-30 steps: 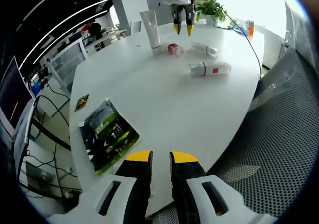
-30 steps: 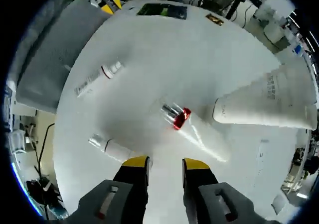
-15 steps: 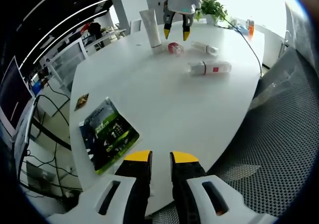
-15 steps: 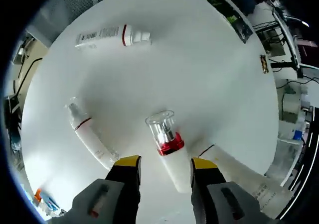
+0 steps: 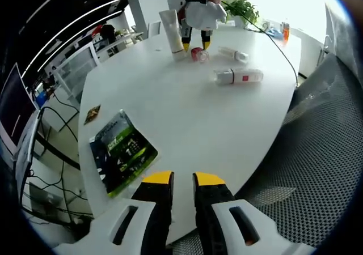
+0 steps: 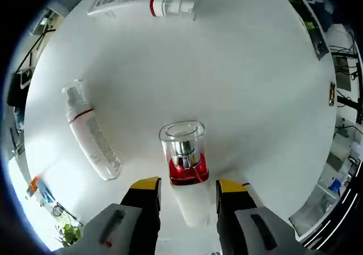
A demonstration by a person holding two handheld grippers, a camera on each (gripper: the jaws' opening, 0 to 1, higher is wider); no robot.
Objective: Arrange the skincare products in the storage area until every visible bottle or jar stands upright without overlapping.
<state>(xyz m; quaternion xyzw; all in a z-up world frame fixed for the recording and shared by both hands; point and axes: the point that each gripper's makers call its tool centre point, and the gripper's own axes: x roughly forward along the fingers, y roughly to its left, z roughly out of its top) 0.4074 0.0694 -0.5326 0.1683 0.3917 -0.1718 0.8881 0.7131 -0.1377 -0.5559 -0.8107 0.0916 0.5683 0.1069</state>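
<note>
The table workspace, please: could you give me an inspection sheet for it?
Surface: white table.
Job's things: tall tube upright; red-collared pump bottle, two white bottles lying down.
Clutter: green packet, small sachet.
Tongs: right tongs open, straddling the pump bottle; left tongs nearly closed, holding nothing.
Cables: black cable along the table's far edge.
Surroundings: potted plant, mesh chair.

The table (image 6: 227, 85) has a smooth, matt white top. The pump bottle (image 6: 184, 175) looks like frosted white plastic, with a glossy red collar, a shiny metal pump and a clear plastic cap. The 2 lying tubes (image 6: 91, 139) (image 6: 142, 0) are satiny white plastic. The pouch (image 5: 122, 153) is glossy foil. The chair (image 5: 323, 153) shows rough grey mesh.
</note>
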